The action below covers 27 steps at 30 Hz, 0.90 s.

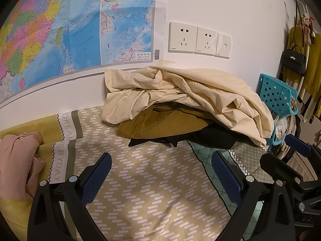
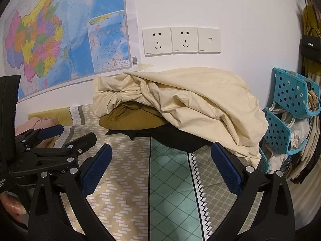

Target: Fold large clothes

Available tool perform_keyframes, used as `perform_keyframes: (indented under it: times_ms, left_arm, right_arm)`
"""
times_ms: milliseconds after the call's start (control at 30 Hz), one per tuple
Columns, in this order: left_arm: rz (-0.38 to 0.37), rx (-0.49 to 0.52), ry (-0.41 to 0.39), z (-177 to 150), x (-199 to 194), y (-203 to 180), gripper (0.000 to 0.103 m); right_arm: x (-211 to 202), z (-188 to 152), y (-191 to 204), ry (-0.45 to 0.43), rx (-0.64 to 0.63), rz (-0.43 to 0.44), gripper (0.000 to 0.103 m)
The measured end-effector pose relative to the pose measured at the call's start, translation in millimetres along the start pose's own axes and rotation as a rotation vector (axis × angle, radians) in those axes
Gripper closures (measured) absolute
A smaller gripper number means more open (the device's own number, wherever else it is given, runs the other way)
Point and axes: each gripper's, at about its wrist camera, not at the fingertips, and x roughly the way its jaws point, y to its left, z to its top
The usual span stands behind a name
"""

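Both tongs released, nothing between them: left tongs (image 1: 160, 172) and right tongs (image 2: 161, 163) hover over the patterned bedspread (image 1: 152, 190), which reads "DREAM EVERYDAY". Beyond, against the wall, lies the unfolded pile: cream garment (image 2: 190, 104) on top, mustard-brown garment (image 2: 128, 120) and a black garment (image 2: 172, 134) beneath. Folding appears not yet begun; next move likely calls for gripping the cream garment's edge and drawing it flat. Wall sockets (image 2: 170, 40) carry unreadable branding.

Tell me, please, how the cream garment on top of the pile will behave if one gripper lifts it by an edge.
The cream garment is probably floppy: it lies in deep creases and drapes over the brown garment. Lifted by one edge, it would likely hang and unfold rather than keep its shape. It looks thin, so probably light, though it may drag the clothes beneath.
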Motion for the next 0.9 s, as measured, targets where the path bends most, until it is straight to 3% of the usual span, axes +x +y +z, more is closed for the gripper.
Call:
perform_keyframes:
  times_ms: [633, 900]
  left_arm:
    - [-0.012, -0.021, 0.006, 2, 1, 7, 0.007]
    - [-0.018, -0.056, 0.017, 17, 15, 17, 0.007]
  right_arm:
    - [5, 7, 0, 0.001, -0.017, 0.013, 0.006]
    - [15, 21, 3, -0.014, -0.092, -0.005, 0.006]
